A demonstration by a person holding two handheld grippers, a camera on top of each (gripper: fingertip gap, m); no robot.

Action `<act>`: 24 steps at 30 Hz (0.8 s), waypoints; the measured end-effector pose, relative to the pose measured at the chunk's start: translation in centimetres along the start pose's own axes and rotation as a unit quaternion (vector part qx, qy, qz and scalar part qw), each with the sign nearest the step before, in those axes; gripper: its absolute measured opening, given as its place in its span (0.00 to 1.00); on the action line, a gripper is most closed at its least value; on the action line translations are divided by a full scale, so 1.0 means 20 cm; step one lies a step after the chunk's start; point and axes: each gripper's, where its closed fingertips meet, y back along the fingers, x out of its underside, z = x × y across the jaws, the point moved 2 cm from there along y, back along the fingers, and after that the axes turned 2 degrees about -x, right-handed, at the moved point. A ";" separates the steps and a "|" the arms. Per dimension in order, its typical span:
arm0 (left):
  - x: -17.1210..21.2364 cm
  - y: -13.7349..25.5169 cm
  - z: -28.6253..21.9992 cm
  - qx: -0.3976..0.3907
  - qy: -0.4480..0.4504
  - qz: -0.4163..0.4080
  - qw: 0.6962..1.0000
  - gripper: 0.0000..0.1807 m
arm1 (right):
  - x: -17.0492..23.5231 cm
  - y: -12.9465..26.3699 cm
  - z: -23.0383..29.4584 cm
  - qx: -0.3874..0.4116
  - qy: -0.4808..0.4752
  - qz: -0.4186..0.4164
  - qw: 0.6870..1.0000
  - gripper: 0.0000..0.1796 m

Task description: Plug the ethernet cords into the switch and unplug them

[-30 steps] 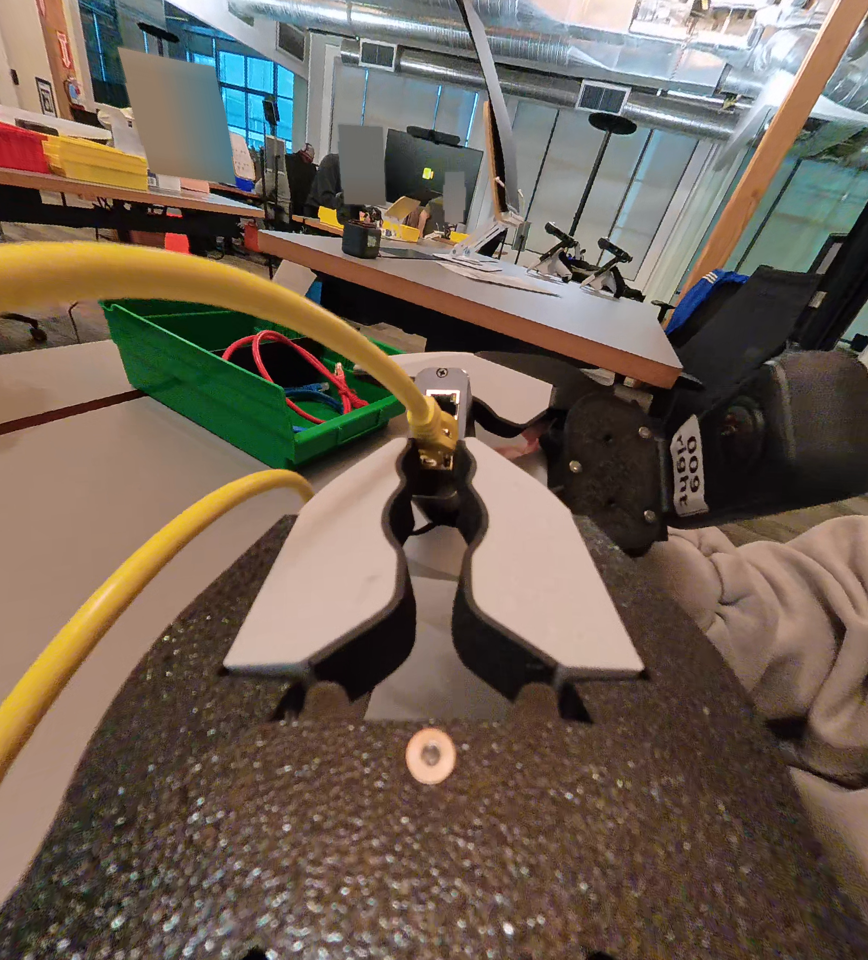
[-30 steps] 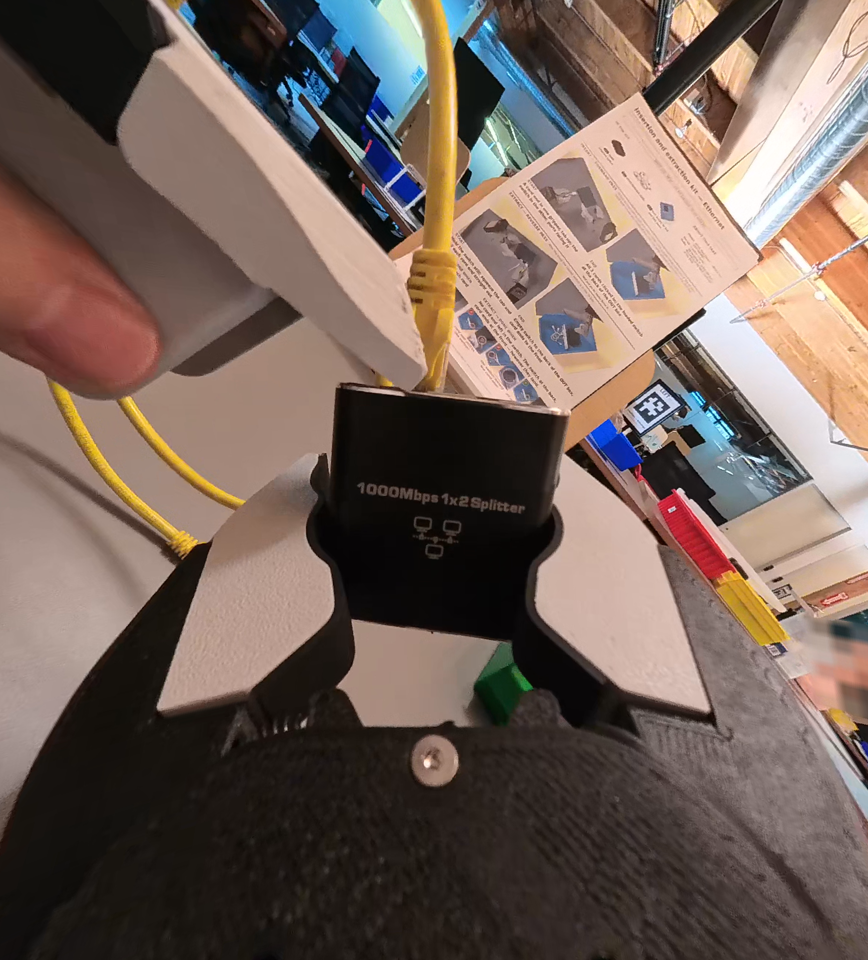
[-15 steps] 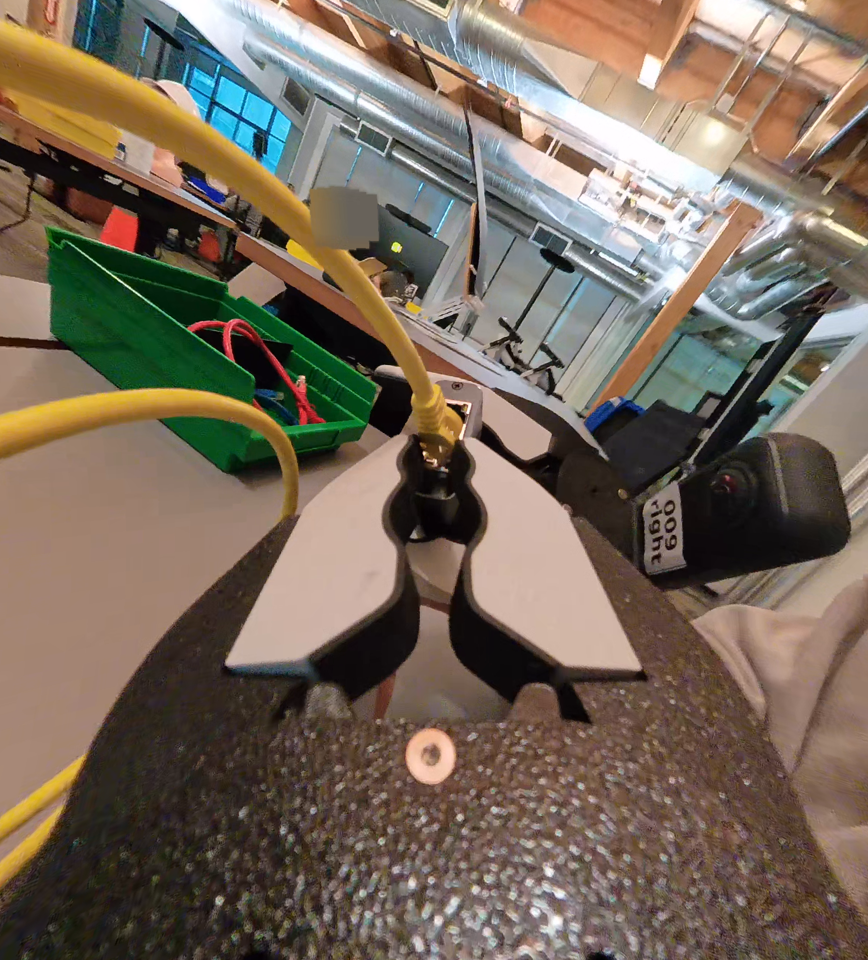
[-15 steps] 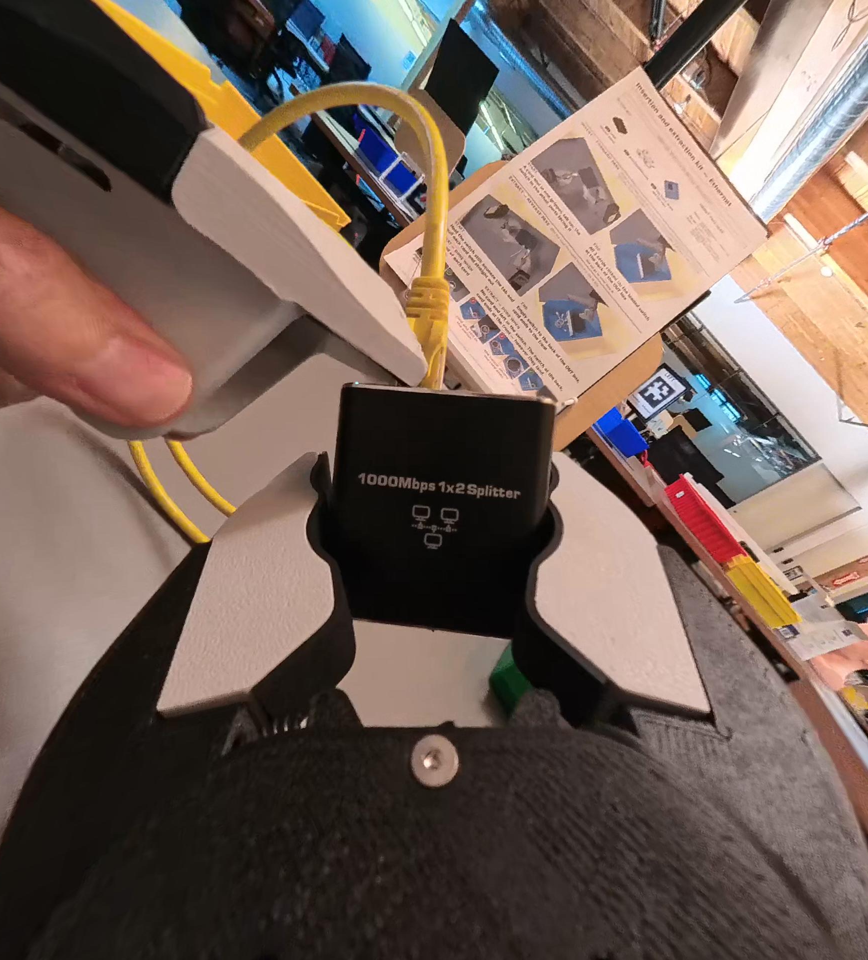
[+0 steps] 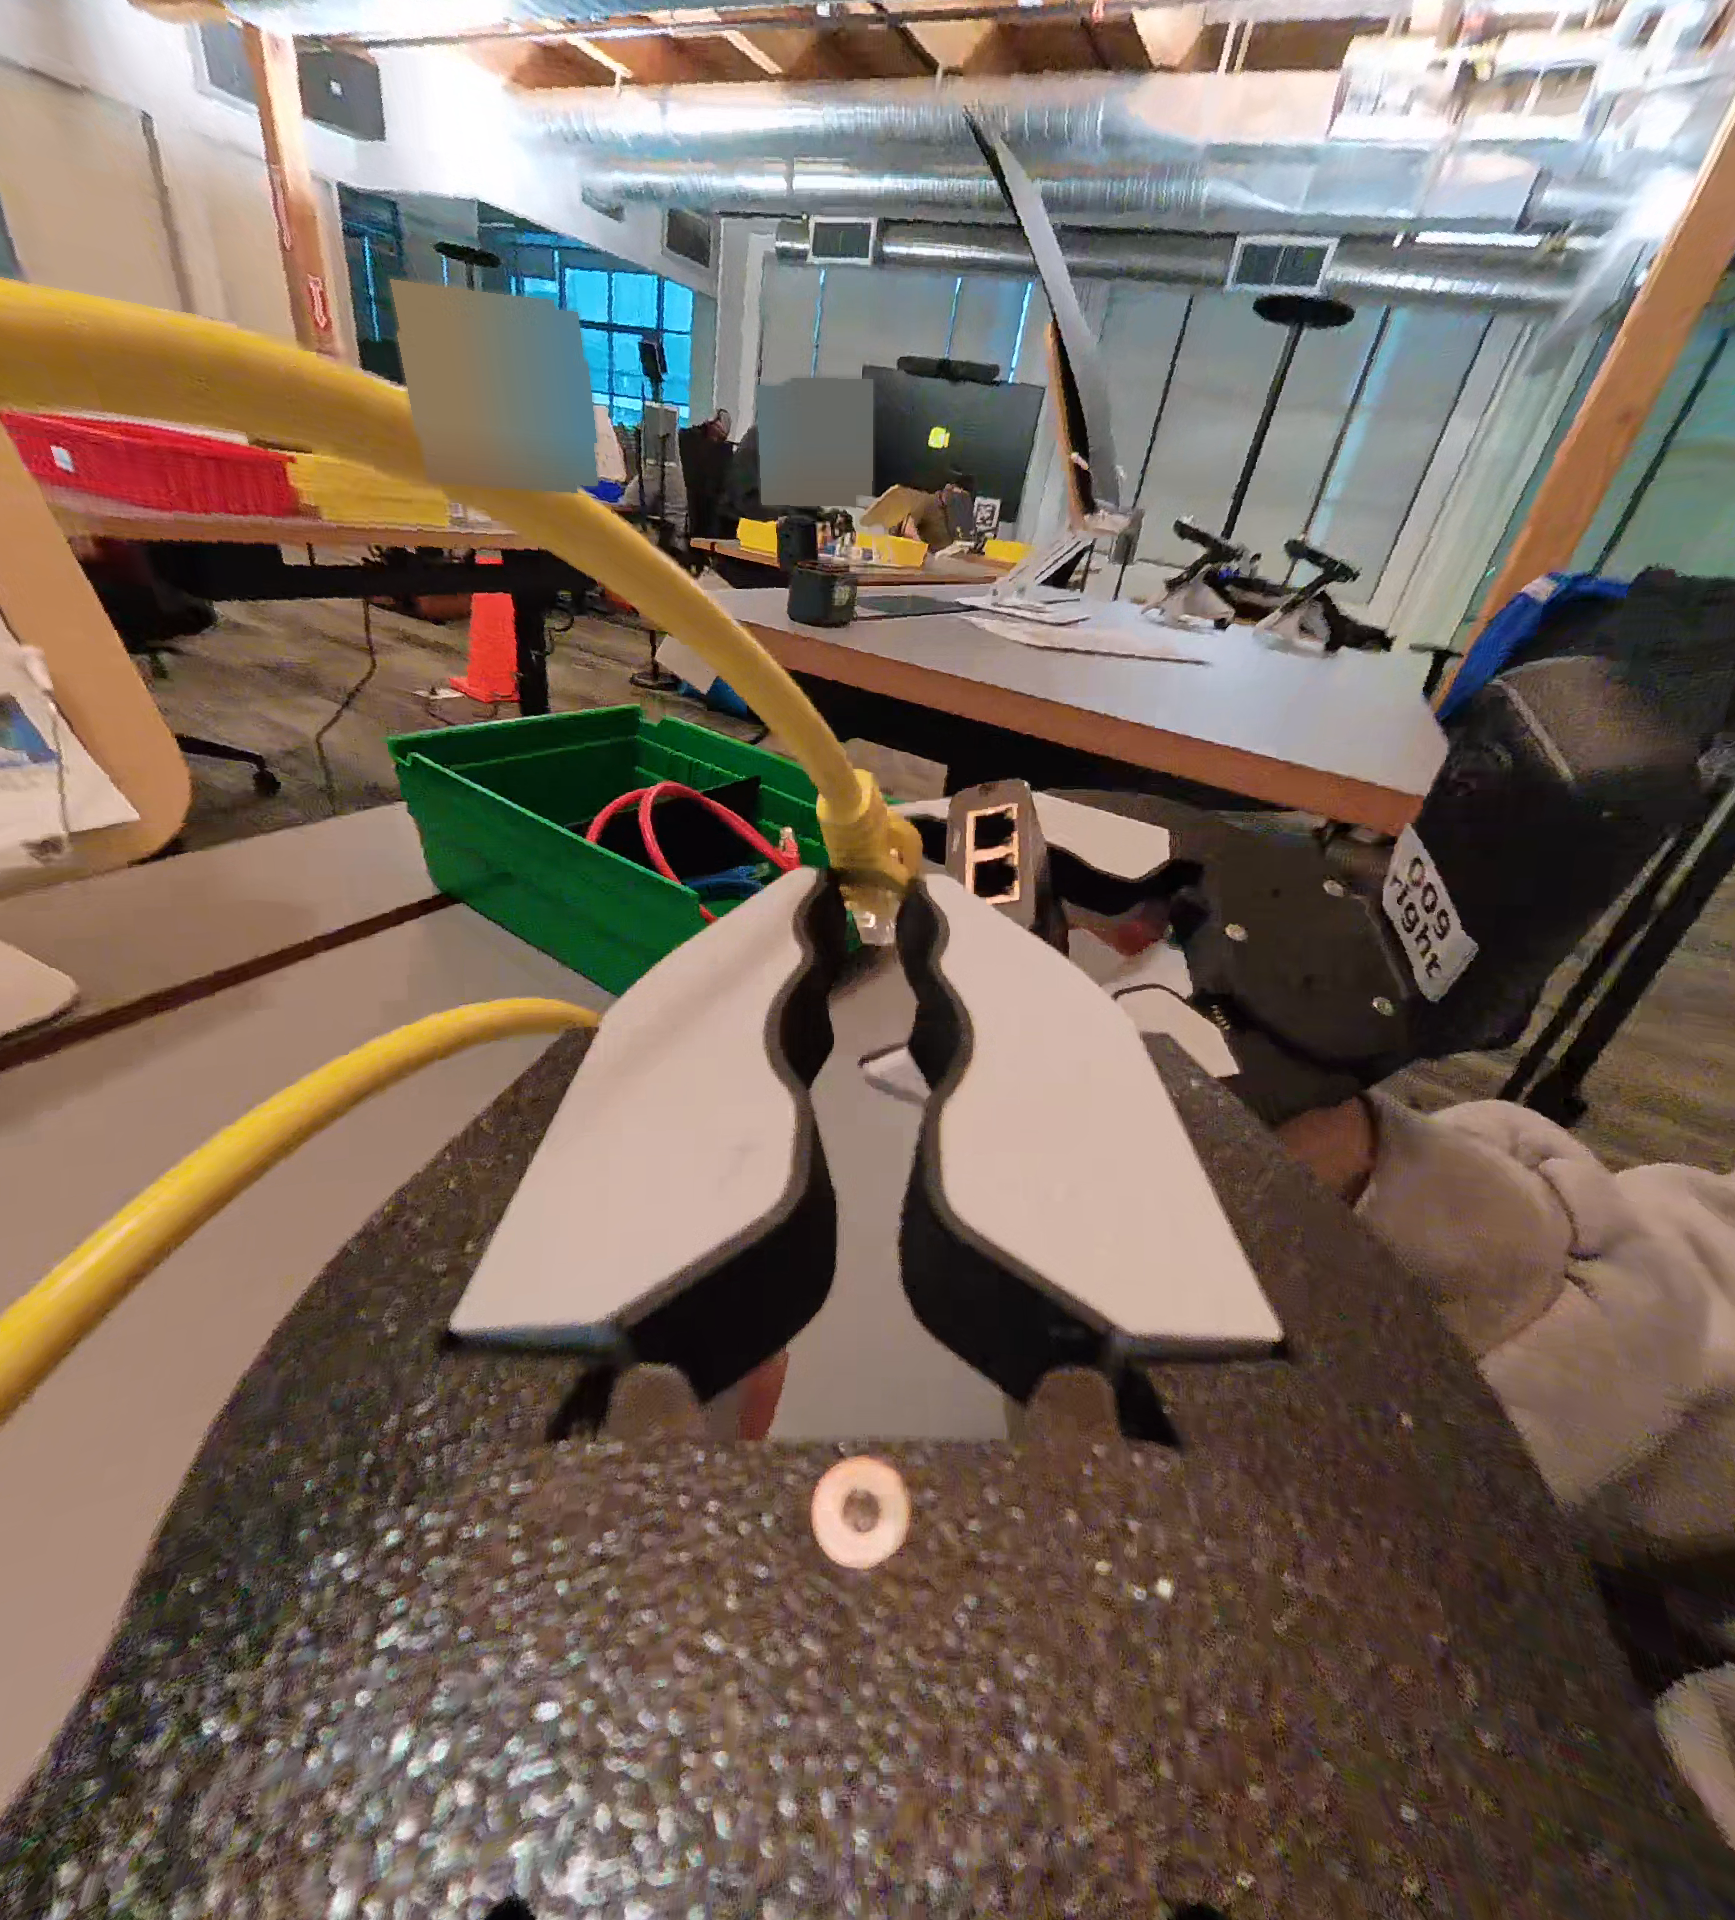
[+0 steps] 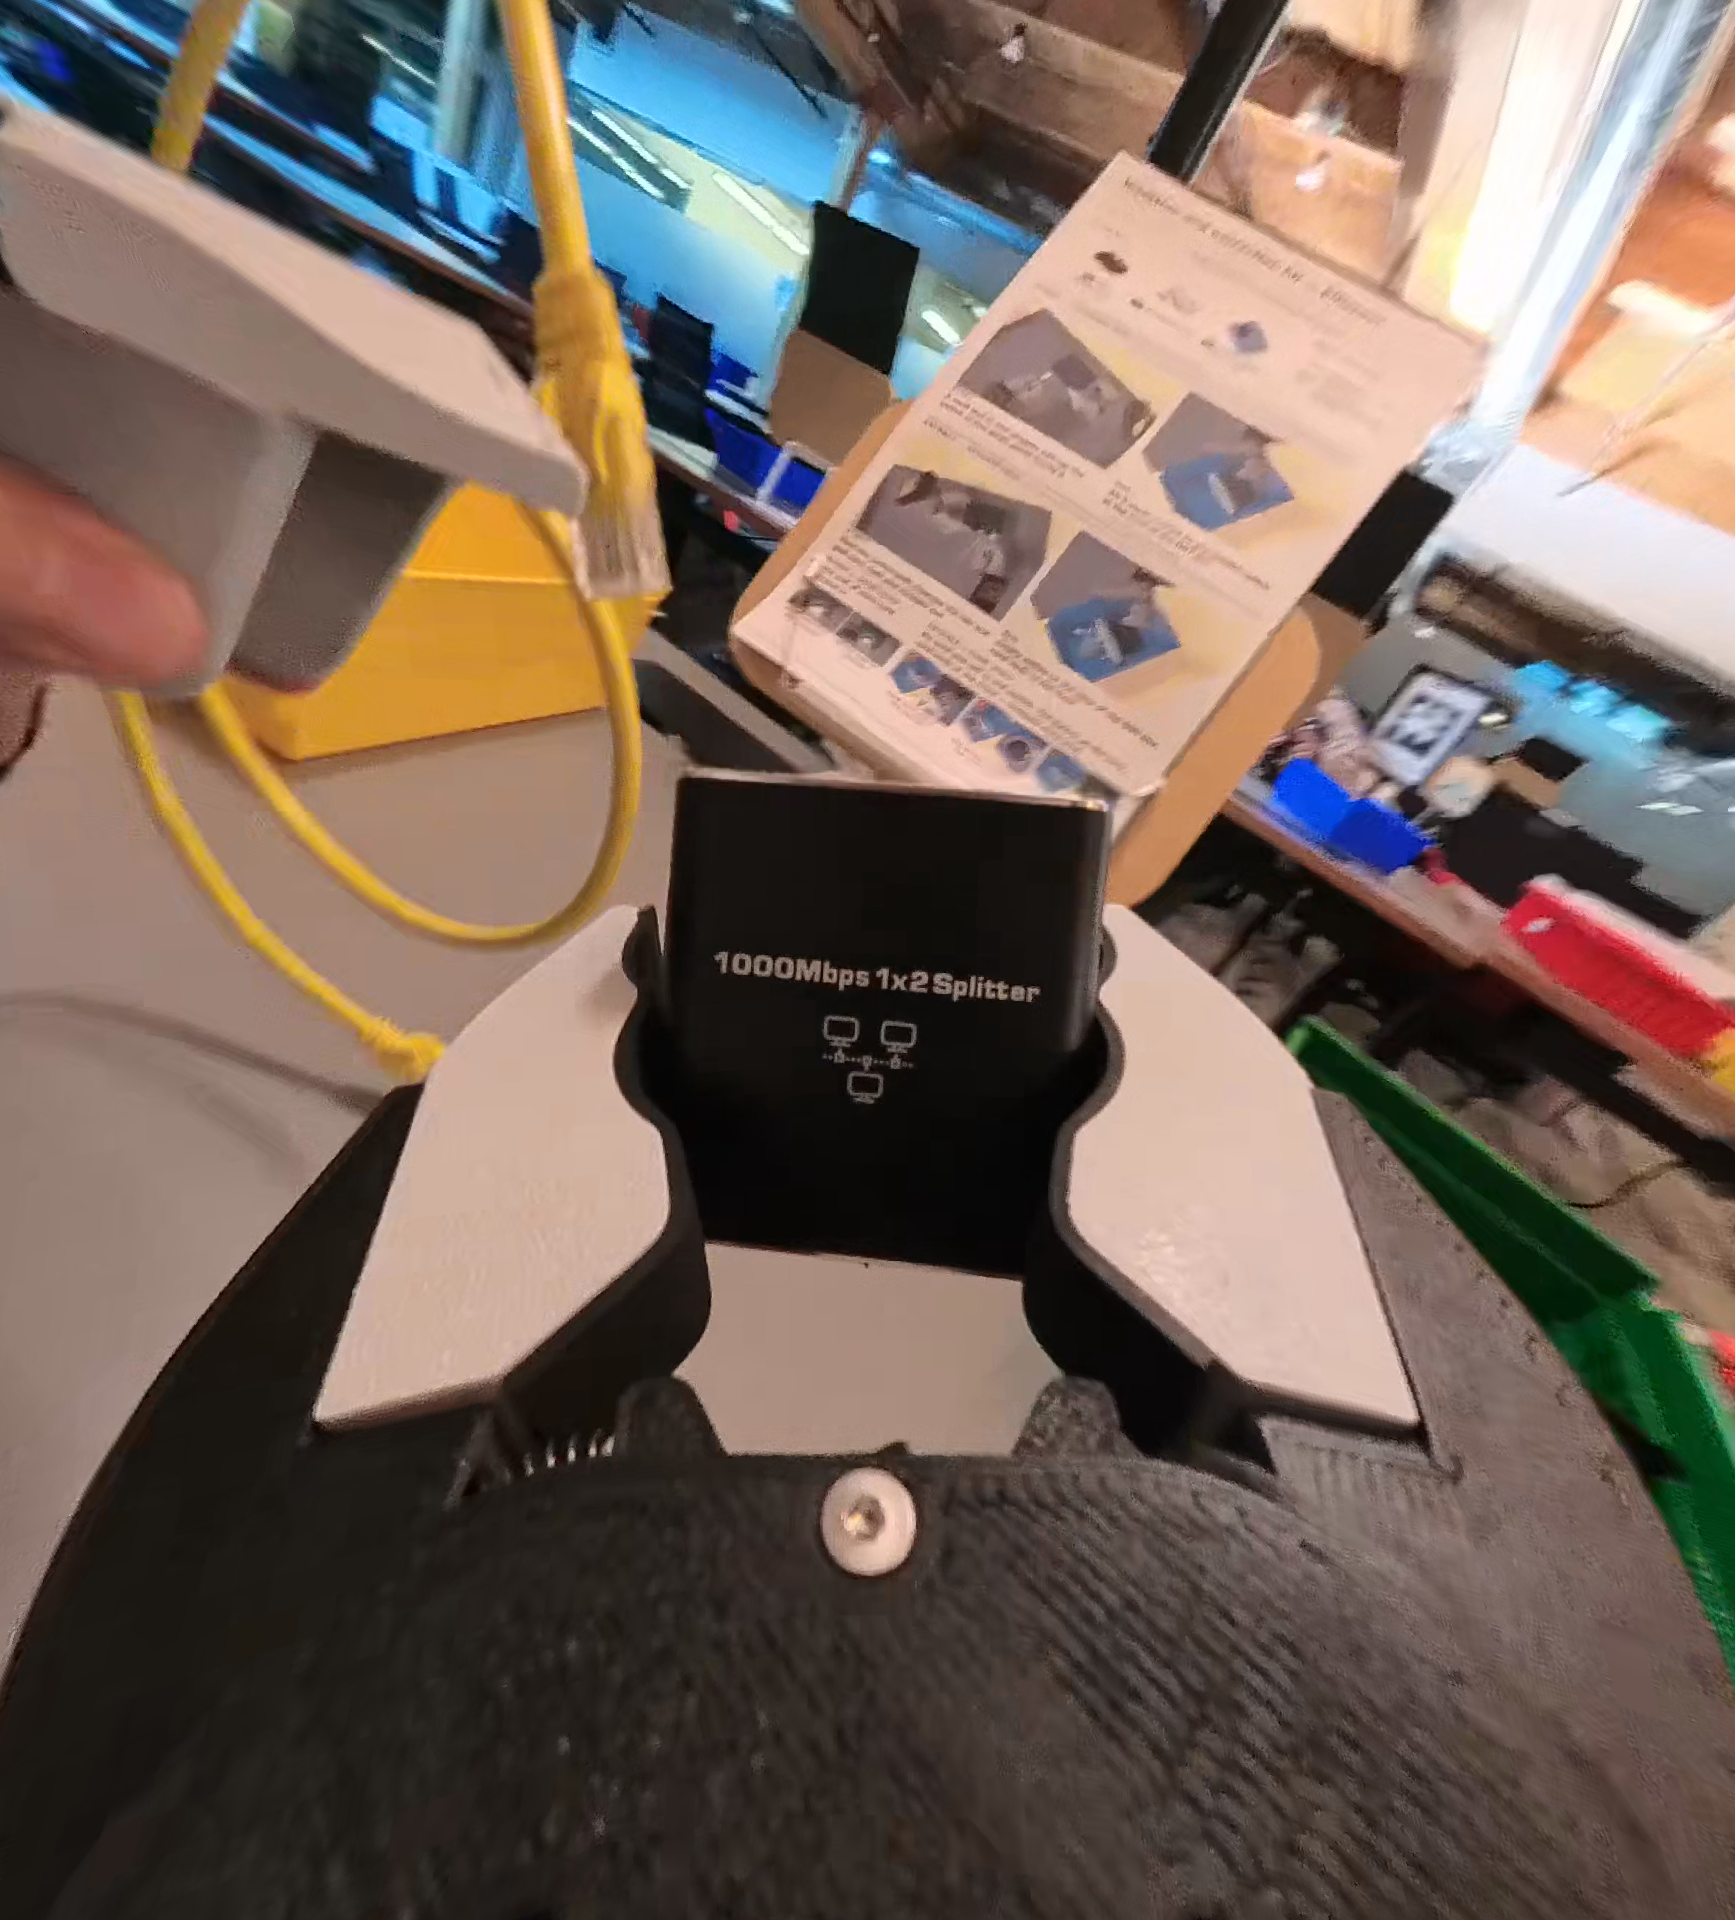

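Both jaws of the left gripper [image 5: 868,914] pinch tight on the clear plug [image 5: 873,914] of the yellow cord [image 5: 707,634], in the middle of the left wrist view. The plug is out of the switch [image 5: 996,857] and sits just left of it. The switch shows two open holes on its end. The right gripper [image 5: 1060,894] holds the switch from the right side of the frame. A green bin [image 5: 530,831] with red and blue cords sits behind, left of the middle.

In the right wrist view, the right gripper [image 6: 868,997] squeezes the black switch [image 6: 884,935] in the middle of the frame. The yellow plug [image 6: 619,540] hangs above and to the left of the switch, not touching it. The left gripper [image 6: 572,488] holds it from the upper left. The yellow cord [image 6: 343,862] loops low over the grey table [image 6: 32,1091] at the left.
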 end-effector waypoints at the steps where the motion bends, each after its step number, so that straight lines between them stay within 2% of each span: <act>1: -0.03 0.00 -0.01 -0.008 -0.021 0.001 1.000 0.06 | 0.00 0.00 0.01 -0.016 -0.020 -0.005 1.000 0.43; 3: -0.07 0.01 -0.03 -0.012 -0.045 0.001 0.999 0.06 | 0.01 -0.01 0.03 -0.036 -0.045 -0.013 0.998 0.43; 8: -0.16 0.12 0.01 -0.032 -0.087 0.000 0.996 0.06 | 0.10 -0.02 0.00 -0.061 -0.054 0.035 0.996 0.43; 11: -0.20 0.22 0.06 -0.043 -0.103 -0.006 0.994 0.06 | 0.15 0.03 -0.17 -0.023 -0.066 0.059 0.996 0.43; 13: -0.21 0.28 0.08 -0.040 -0.106 -0.004 0.994 0.07 | 0.22 0.08 -0.36 0.017 -0.053 0.111 0.992 0.43; 16: -0.18 0.32 0.11 -0.012 -0.097 -0.010 0.995 0.07 | 0.34 0.07 -0.81 0.105 -0.037 0.178 0.978 0.43; 20: -0.10 0.29 0.15 0.026 -0.058 -0.008 0.998 0.07 | 0.64 -0.16 -1.30 0.095 -0.032 0.330 0.938 0.43; 24: -0.04 0.25 0.21 0.042 -0.030 -0.009 0.999 0.07 | 0.91 -0.41 -1.51 0.052 -0.084 0.424 0.900 0.43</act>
